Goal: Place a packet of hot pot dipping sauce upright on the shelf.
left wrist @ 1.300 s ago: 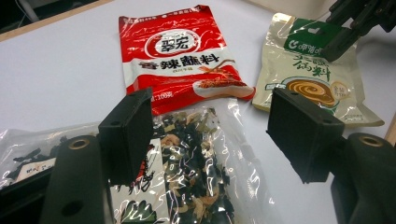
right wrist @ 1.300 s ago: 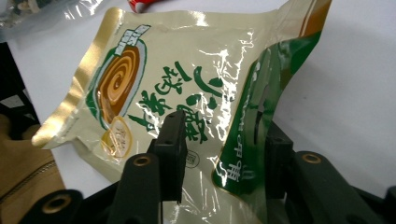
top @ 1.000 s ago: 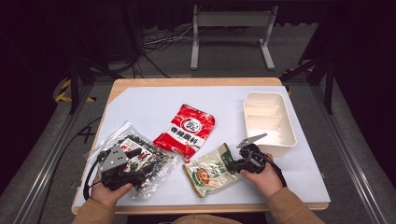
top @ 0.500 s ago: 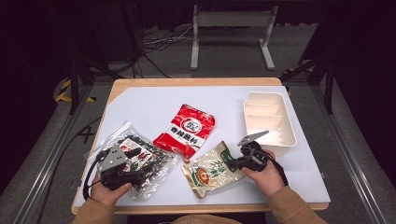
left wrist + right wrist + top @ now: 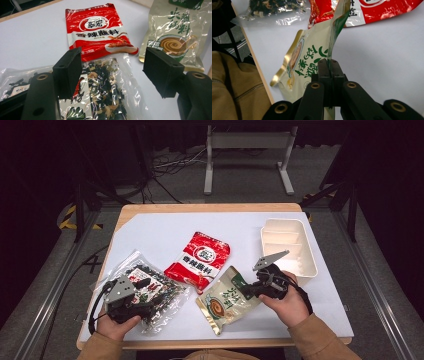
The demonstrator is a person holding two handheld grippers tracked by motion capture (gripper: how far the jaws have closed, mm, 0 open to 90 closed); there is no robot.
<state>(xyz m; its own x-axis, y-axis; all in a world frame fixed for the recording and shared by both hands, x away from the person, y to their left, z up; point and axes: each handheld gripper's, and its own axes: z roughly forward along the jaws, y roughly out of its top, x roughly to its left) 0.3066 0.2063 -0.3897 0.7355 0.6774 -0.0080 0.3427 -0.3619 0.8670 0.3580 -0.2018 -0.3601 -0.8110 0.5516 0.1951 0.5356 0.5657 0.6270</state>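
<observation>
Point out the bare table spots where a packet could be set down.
Free: the far strip of the table behind the red packet, and the near right corner beside the white tray. Crowded: the near middle, where the clear bag, red packet and beige pouch lie close together.

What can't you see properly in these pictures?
- Clear bag of dried mix: left gripper view, its near end cut off by the bottom edge and the black jaws.
- Beige packet: right gripper view, pinched edge hidden between the shut jaws.
- White tray: high view, contents too pale to tell.
</observation>
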